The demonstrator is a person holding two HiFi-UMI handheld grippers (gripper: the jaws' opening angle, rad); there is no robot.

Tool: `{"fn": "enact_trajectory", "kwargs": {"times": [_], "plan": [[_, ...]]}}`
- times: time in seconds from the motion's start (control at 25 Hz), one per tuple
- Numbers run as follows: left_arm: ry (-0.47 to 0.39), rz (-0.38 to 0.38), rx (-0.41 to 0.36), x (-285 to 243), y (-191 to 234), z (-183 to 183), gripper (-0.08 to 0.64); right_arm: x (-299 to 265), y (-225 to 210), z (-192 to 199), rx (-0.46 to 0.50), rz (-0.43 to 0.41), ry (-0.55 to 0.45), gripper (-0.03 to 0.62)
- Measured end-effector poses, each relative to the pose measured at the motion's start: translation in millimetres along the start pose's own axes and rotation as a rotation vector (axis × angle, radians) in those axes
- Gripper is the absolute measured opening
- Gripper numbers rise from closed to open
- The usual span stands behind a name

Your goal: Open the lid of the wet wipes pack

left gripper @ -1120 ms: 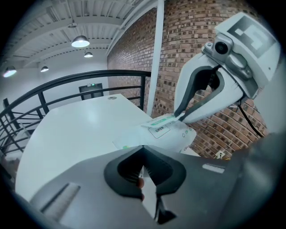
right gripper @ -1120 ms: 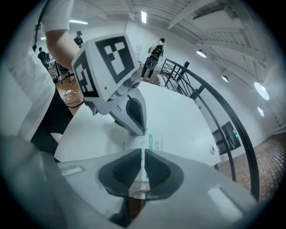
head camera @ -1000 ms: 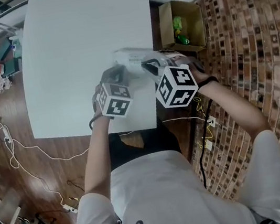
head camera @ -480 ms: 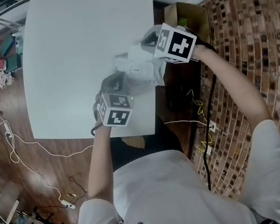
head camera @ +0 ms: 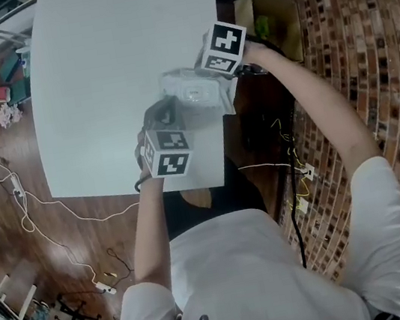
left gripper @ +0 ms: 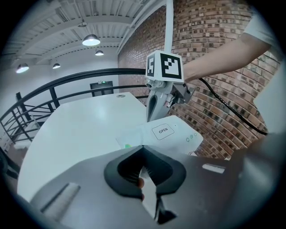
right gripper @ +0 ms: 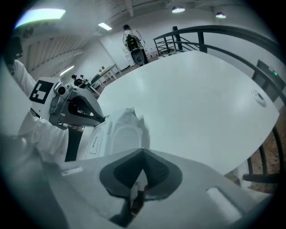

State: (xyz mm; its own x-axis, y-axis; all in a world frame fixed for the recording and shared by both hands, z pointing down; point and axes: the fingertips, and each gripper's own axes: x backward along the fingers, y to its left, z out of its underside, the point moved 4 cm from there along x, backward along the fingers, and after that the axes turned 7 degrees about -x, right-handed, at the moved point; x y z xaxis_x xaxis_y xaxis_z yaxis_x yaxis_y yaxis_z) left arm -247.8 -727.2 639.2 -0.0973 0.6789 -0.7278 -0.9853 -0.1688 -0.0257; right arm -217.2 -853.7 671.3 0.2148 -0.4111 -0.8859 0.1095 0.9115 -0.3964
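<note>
The white wet wipes pack (head camera: 192,92) lies near the right front corner of the white table (head camera: 108,64). Its lid, with an OPEN tab (left gripper: 163,130), lies flat and closed. My left gripper (head camera: 165,117) is at the pack's near end, shut on the wrapper edge; a white strip shows between its jaws (left gripper: 144,172). My right gripper (head camera: 209,76) points steeply down at the pack's far right end (left gripper: 152,117). Its jaws (right gripper: 140,179) have just been closing and stand shut, with a thin white sliver of the wrapper between them.
The pack sits close to the table's right edge. Beyond that edge stands an open cardboard box (head camera: 268,22) with green things in it. Cables (head camera: 17,201) trail over the wooden floor at the left. A small round fitting (right gripper: 259,96) is set in the far tabletop.
My right gripper has swung from the pack's near right side to its far right end and come down onto it. The left gripper has stayed at the near end.
</note>
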Motion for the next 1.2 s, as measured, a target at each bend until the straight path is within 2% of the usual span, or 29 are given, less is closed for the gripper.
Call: {"fn": "enact_trajectory", "kwargs": {"times": [0.12,0.2,0.28,0.36,0.48,0.64,0.84,0.96,1.04,1.12,1.2], "plan": [[-0.001,-0.008,0.005,-2,1,1,0.017,1,0,-1,-0.026,0.054,0.009,-0.009],[0.002,0.003,-0.006,-3,1,0,0.017,11,-1,-2,-0.044,0.156,-0.030,-0.009],[0.000,0.033,-0.005,3,-1,3,0.017,29,5,-4,-0.063,0.263,-0.114,-0.009],[-0.018,0.063,0.007,19,-1,3,0.017,57,22,-6,-0.104,0.332,-0.221,-0.009],[-0.131,0.065,0.028,55,5,-19,0.017,106,59,-5,-0.170,0.417,-0.396,-0.009],[-0.293,0.078,0.025,126,3,-44,0.017,163,140,10,-0.261,0.552,-0.659,-0.009],[-0.483,0.092,0.014,233,-3,-56,0.017,225,276,31,-0.492,0.746,-1.134,-0.009],[-0.569,0.087,0.062,284,-12,-57,0.017,241,357,42,-0.598,0.813,-1.396,-0.009],[-0.619,0.078,0.068,310,-25,-57,0.017,229,389,56,-0.690,0.816,-1.494,-0.009],[-0.652,0.062,0.040,325,-45,-54,0.017,203,407,70,-0.778,0.827,-1.503,-0.009],[-0.663,0.032,0.041,331,-68,-45,0.017,177,429,79,-0.800,0.826,-1.500,-0.009]]}}
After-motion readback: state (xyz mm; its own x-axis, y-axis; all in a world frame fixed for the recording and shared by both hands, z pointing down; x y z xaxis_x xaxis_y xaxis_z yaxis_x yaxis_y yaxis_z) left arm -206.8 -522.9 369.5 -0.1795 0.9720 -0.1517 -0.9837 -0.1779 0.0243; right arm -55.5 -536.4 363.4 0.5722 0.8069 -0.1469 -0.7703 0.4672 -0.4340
